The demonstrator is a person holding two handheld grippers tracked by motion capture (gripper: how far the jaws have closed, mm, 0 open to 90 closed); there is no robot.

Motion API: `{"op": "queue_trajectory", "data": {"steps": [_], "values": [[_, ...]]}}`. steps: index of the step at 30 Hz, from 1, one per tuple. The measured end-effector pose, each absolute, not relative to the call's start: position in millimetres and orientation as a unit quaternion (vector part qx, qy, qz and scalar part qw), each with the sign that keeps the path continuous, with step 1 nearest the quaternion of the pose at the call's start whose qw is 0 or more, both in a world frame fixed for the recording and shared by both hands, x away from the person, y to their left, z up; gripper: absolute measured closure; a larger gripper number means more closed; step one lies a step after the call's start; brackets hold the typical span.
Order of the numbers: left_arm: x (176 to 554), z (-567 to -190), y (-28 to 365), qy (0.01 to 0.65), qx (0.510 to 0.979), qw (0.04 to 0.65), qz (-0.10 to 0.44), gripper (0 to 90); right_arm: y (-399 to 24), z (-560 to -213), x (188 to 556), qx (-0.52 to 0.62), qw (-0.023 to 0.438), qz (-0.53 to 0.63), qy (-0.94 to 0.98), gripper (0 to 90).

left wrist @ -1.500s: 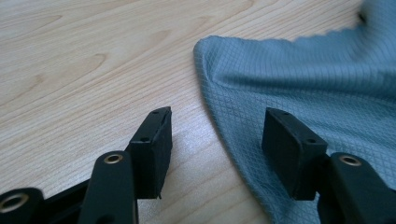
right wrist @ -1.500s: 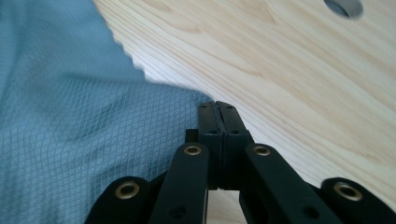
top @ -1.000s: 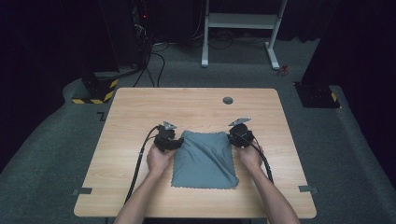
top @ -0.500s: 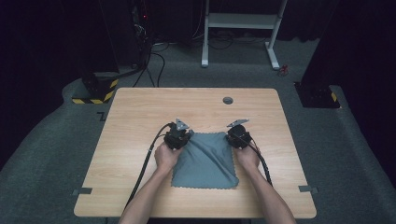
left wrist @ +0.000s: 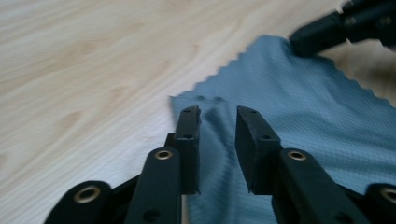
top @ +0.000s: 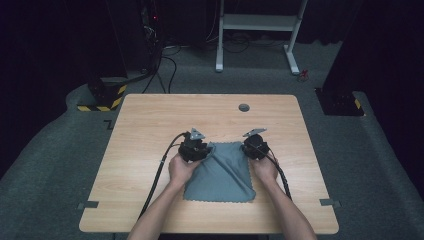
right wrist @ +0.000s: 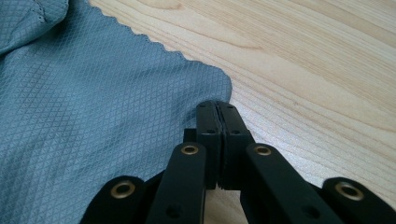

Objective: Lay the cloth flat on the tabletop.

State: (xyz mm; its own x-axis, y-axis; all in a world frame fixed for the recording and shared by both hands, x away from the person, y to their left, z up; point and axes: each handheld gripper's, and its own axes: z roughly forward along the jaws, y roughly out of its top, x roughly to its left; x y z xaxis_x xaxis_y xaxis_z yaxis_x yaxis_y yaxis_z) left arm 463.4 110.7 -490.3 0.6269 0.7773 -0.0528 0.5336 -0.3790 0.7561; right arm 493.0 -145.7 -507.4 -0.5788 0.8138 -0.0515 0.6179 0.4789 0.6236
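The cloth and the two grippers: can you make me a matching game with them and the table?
Things:
1. cloth
2. left gripper
3. right gripper
4. table

Descriptions:
A. light wood
B. jaws apart over the cloth
C. blue-grey, zigzag edge
D. jaws pressed together at a cloth corner

Pairs: 1-C, 2-B, 3-D, 4-A

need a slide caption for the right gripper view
Right claw shut at the corner of a grey cloth on a wooden table.
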Motion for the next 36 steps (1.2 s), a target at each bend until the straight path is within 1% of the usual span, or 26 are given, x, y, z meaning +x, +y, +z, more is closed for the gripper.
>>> {"op": "queue_trajectory", "data": {"steps": [1,2,3,4,7,9,10,11,12,14,17,21,26,34,36], "values": [[465,-490,114,0.41,0.813,0.38,0.163,67.2,-146,-508,493,0.425,0.173,0.284,0.842,88.9],[468,-492,117,0.419,0.813,0.372,0.156,63.7,-146,-508,493,0.43,0.17,0.286,0.839,88.9],[468,-492,117,0.419,0.813,0.372,0.156,62.5,-146,-508,493,0.43,0.17,0.286,0.839,88.9],[473,-498,117,0.433,0.811,0.368,0.139,61.1,-146,-508,493,0.427,0.172,0.285,0.841,88.8],[475,-504,115,0.435,0.812,0.366,0.134,60.7,-146,-508,493,0.429,0.171,0.285,0.84,88.8],[475,-509,109,0.434,0.812,0.366,0.134,63.0,-146,-508,493,0.428,0.171,0.285,0.84,88.8],[475,-509,108,0.43,0.814,0.366,0.137,65.7,-146,-508,493,0.427,0.172,0.286,0.84,88.8],[475,-509,108,0.43,0.814,0.366,0.137,70.6,-146,-508,493,0.427,0.172,0.286,0.84,88.8],[475,-510,107,0.428,0.813,0.371,0.135,70.6,-146,-508,493,0.426,0.172,0.285,0.841,88.9],[474,-509,106,0.422,0.815,0.372,0.141,78.9,-147,-508,493,0.426,0.172,0.285,0.841,88.9],[475,-506,109,0.421,0.815,0.376,0.135,86.5,-147,-508,494,0.427,0.169,0.288,0.84,89.0],[476,-501,117,0.428,0.808,0.381,0.137,87.9,-150,-507,495,0.428,0.171,0.29,0.839,89.0],[479,-498,124,0.438,0.798,0.391,0.133,87.5,-150,-501,495,0.424,0.18,0.291,0.839,89.1],[480,-496,130,0.441,0.8,0.387,0.13,86.7,-149,-500,498,0.424,0.185,0.282,0.84,89.2],[479,-496,132,0.442,0.799,0.385,0.131,87.7,-151,-502,499,0.429,0.181,0.279,0.84,89.2]]}}
